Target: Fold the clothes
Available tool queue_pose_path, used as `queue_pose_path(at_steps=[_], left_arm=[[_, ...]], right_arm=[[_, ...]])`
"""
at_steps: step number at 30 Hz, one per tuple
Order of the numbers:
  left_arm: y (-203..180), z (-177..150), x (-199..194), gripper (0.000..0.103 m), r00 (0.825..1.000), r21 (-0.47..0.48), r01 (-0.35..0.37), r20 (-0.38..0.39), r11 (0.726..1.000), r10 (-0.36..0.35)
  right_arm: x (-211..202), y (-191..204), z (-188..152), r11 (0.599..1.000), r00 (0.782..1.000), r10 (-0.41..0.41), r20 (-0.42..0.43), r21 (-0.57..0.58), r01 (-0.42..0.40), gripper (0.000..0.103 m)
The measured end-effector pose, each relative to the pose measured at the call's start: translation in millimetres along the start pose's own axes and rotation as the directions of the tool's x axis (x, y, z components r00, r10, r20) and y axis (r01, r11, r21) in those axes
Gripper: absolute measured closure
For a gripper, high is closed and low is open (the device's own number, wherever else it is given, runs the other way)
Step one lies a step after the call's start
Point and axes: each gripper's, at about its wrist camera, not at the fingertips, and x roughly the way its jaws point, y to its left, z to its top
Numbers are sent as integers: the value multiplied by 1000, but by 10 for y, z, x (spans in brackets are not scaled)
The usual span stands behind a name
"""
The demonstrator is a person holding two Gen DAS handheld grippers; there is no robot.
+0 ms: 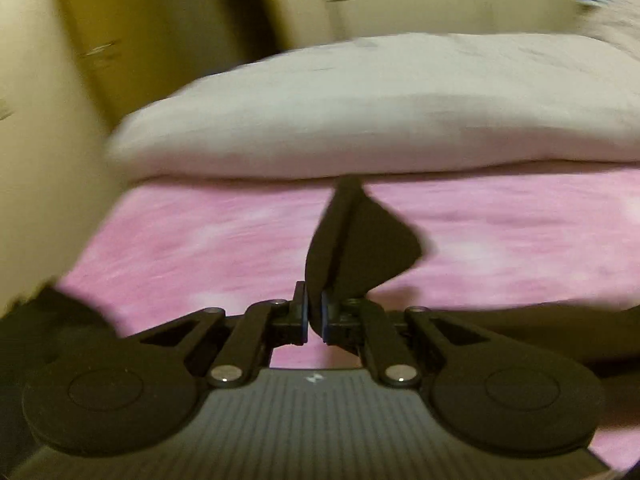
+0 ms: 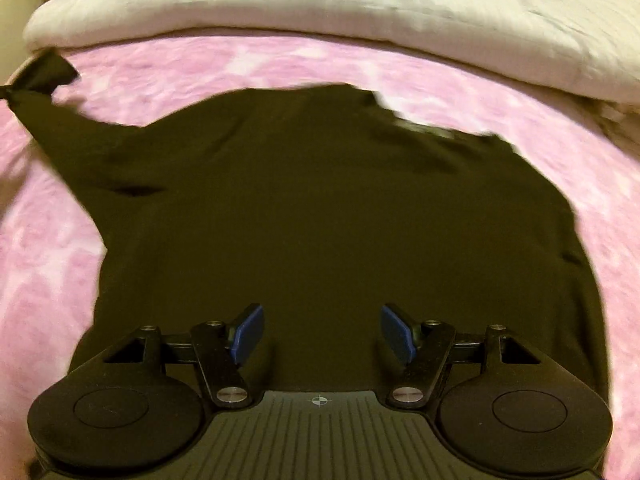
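Black fabric: one dark garment lies spread on the pink blanket of the bed, its body flat and central, its collar end toward the folded white duvet along the far edge. One sleeve is drawn out taut toward the left edge of the bed.

Left gripper: jaws clenched on a flap of that black cloth, which stands up between the pads. Judged purpose: the sleeve is held stretched so it can be carried across the body for a fold.

Right gripper: jaws released and wide apart, nothing between the blue pads, poised over the near hem. Judged purpose: positioned to pin or pinch the hem.

Both views are motion-blurred; the folding is judged to be at an early stage.
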Motion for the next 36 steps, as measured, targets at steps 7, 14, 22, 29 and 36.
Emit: queue_pose_path(at_steps=[7, 14, 22, 29, 36], left_arm=[[531, -431, 238, 87, 979, -128, -54, -202, 990, 27], [53, -259, -538, 78, 1000, -18, 25, -11, 1000, -25], [-2027, 68, -501, 64, 828, 312, 546, -55, 778, -558], [-3290, 83, -12, 71, 764, 406, 642, -263, 651, -589], [-3226, 268, -309, 99, 821, 447, 556, -162, 701, -547]], right_arm=[[182, 502, 207, 992, 995, 102, -14, -80, -102, 35], [-68, -58, 238, 998, 999, -2, 45, -69, 6, 35], [197, -1136, 591, 989, 994, -41, 100, -140, 55, 35], [794, -1534, 663, 947, 997, 24, 68, -322, -1, 35], [720, -1837, 810, 974, 994, 34, 106, -226, -9, 99]])
